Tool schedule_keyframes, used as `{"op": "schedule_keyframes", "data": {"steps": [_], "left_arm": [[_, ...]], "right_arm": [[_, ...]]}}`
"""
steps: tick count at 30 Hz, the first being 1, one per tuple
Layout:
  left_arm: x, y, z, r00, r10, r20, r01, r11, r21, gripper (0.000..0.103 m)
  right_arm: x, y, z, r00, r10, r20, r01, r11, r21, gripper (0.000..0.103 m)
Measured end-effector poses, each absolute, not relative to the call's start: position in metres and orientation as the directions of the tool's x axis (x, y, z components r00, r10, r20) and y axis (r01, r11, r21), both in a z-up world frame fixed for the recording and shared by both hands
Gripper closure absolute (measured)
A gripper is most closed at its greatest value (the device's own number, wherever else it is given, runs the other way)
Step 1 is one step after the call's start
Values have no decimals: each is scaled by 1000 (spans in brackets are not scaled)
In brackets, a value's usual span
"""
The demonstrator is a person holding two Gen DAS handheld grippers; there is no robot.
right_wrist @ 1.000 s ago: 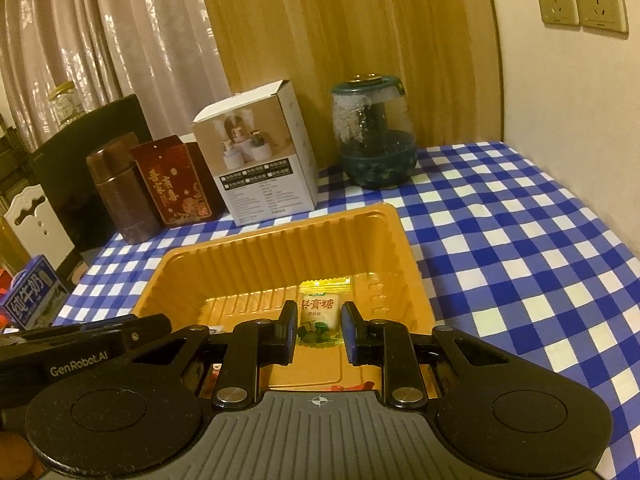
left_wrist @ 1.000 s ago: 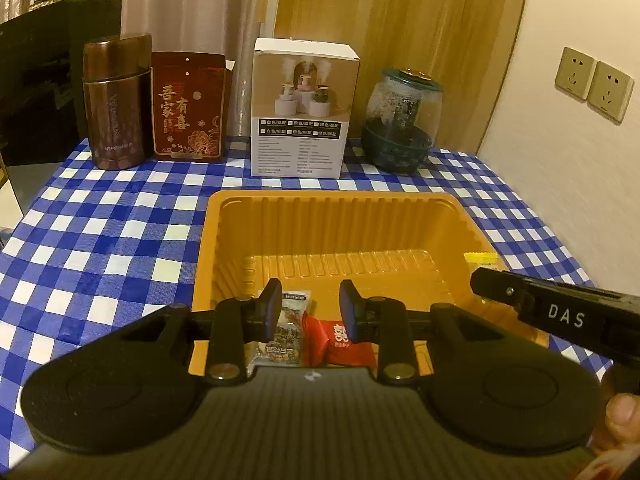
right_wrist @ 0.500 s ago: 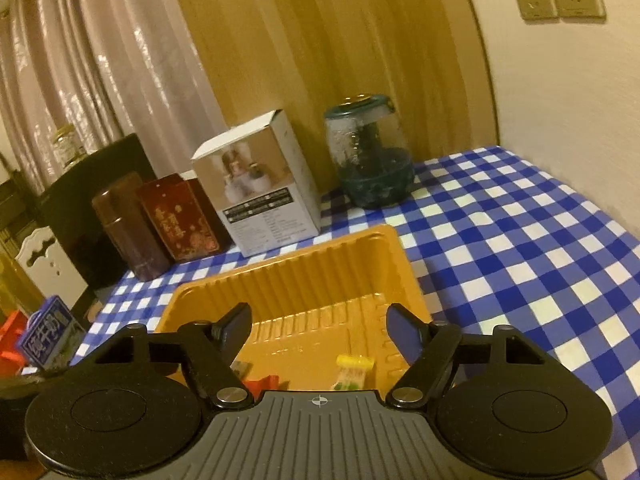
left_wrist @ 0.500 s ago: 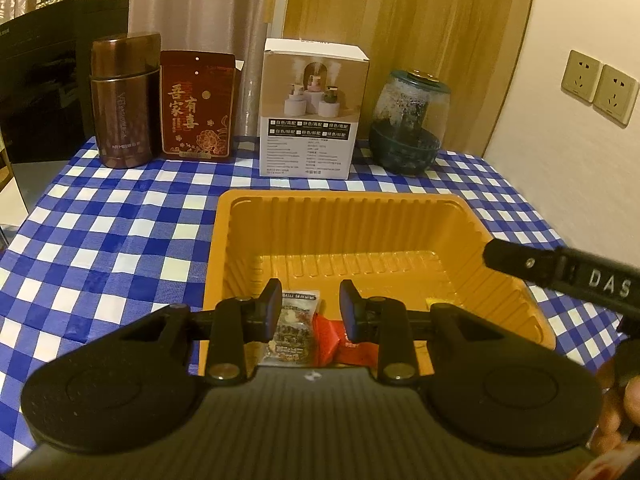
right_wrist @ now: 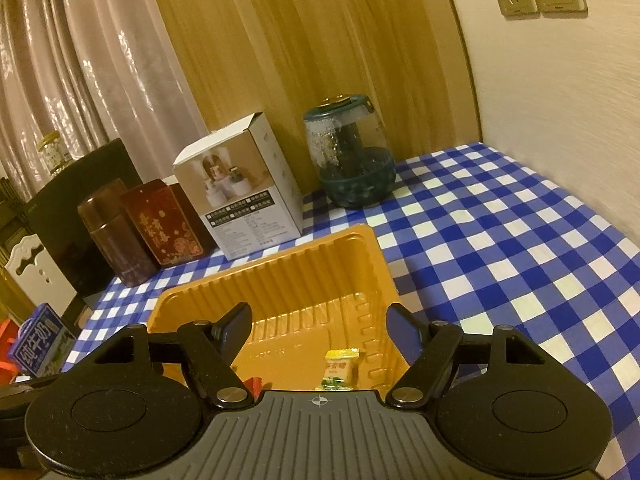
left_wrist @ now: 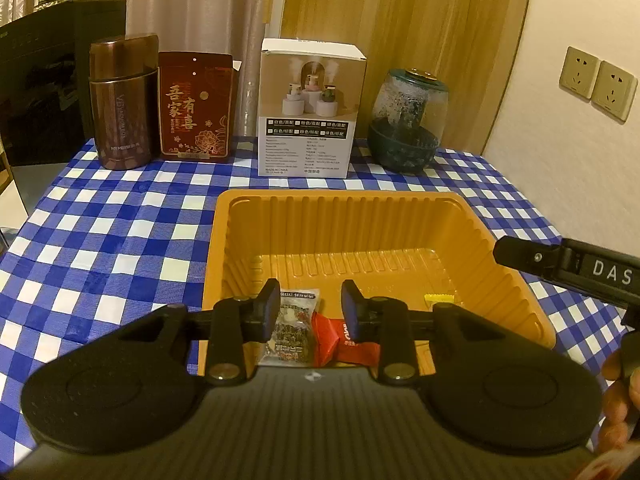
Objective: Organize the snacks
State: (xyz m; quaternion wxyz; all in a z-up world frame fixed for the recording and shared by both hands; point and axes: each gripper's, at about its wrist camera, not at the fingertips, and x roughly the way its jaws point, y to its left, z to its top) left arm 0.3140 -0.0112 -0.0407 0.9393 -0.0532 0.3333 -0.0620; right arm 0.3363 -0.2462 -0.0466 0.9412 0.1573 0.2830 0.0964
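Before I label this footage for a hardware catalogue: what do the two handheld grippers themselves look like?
Both are matte black. The left gripper and right gripper each have two round discs, linkage arms with silver pivot pins, blue-faced finger pads, and a ribbed grey body with a small crosshair mark. White letters "DAS" show on the right gripper's side in the left wrist view.

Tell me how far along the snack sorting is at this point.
Done: three packets lie in the orange tray: a dark patterned packet, a red candy and a yellow-green candy. In hand: nothing. The right gripper is open above the yellow-green candy; the left gripper is narrowly open over the other two, gripping neither. Left: no loose snacks show on the tablecloth.
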Motion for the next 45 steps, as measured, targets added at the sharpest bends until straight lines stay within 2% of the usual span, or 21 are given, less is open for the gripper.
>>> {"op": "schedule_keyframes", "data": {"steps": [20,31,45], "left_arm": [[294,-18,-36,781,-155,-605,119,988,-99,69],[258,-15,-22,785,-180,-593,137,984,-117,61],[197,-6,-28,755,-215,-620,171,977,-131,56]], "right_arm": [[313,-271,-44,829,210,-518,-33,943,330,29],[269,-279,-44,820,188,-541,-3,946,325,29],[206,-277,-68,736,164,-657,44,957,287,29]]}}
